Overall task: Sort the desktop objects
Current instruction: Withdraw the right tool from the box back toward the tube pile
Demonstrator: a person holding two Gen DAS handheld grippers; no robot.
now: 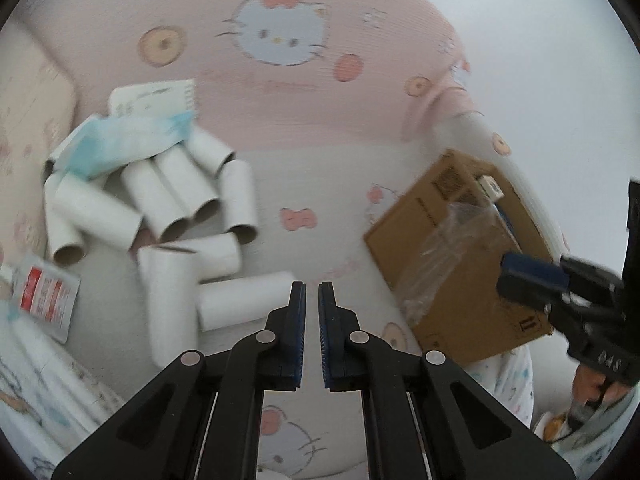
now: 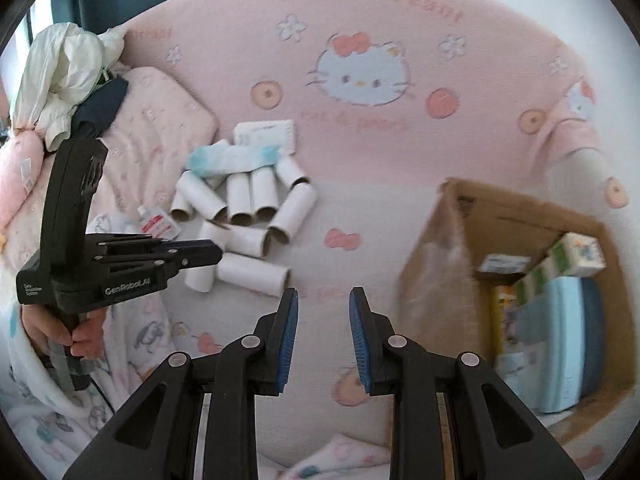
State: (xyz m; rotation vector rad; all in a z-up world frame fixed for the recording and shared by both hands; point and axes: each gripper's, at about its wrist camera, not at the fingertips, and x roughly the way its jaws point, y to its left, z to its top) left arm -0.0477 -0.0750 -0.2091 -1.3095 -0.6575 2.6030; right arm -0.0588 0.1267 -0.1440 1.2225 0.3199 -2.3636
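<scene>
Several white cardboard tubes (image 1: 176, 216) lie in a heap on the pink Hello Kitty bedsheet (image 1: 312, 128), with a blue-white wrapper (image 1: 124, 144) and a white packet (image 1: 152, 98) behind them. The heap also shows in the right wrist view (image 2: 248, 216). My left gripper (image 1: 312, 292) hovers just right of the nearest tube (image 1: 244, 300), its jaws nearly closed and empty. My right gripper (image 2: 323, 300) is open and empty, between the tubes and a brown cardboard box (image 2: 448, 240). The box (image 1: 460, 248) holds several packages (image 2: 560, 320).
A small red-and-white packet (image 1: 44, 292) lies left of the tubes. A pink pillow (image 2: 152, 128) and crumpled white cloth (image 2: 68, 68) sit at the far left. A patterned blanket (image 2: 120, 360) covers the near left. The right gripper shows in the left view (image 1: 532, 276).
</scene>
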